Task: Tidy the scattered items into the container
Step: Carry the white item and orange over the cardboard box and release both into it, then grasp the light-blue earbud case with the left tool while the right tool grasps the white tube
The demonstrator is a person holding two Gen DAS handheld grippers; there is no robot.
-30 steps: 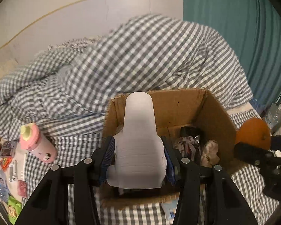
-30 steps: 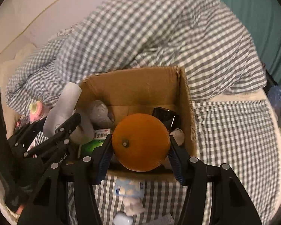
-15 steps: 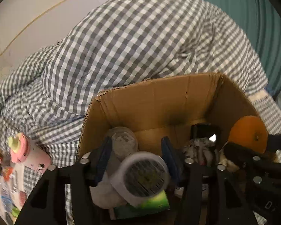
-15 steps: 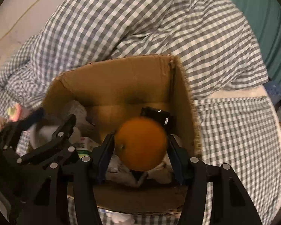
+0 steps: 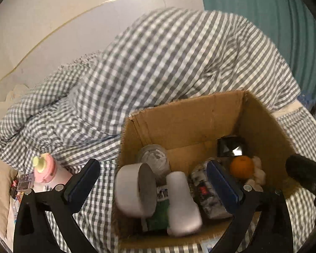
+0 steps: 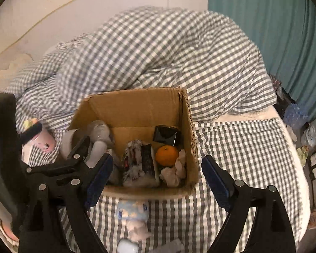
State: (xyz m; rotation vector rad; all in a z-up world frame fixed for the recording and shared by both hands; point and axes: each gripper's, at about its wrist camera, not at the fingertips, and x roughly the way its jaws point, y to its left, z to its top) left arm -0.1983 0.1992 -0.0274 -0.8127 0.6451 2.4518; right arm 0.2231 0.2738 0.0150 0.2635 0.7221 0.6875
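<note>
An open cardboard box (image 5: pixel 185 116) (image 6: pixel 137 103) stands on the checked bed. Inside lie a white bottle (image 5: pixel 182 206), a white roll (image 5: pixel 132 191), a clear jar (image 5: pixel 153 158), a black case (image 5: pixel 230 148) (image 6: pixel 165 136), a crumpled packet (image 6: pixel 137 160) and an orange (image 5: pixel 241 167) (image 6: pixel 167 155). My left gripper (image 5: pixel 151 185) is open and empty above the box's left part. My right gripper (image 6: pixel 155 181) is open and empty above the box's near edge.
A pink bottle (image 5: pixel 45 169) (image 6: pixel 42 138) lies left of the box. Small packets (image 5: pixel 19 185) lie at the far left. A blue-white pack (image 6: pixel 132 210) and small pale items (image 6: pixel 137 229) lie in front of the box. A heaped checked duvet (image 5: pixel 168 63) lies behind; a teal curtain (image 6: pixel 273 21) hangs at right.
Both grippers opened. The white bottle dropped from the left gripper into the box, the orange from the right gripper into the box's right corner. Both grippers pulled back.
</note>
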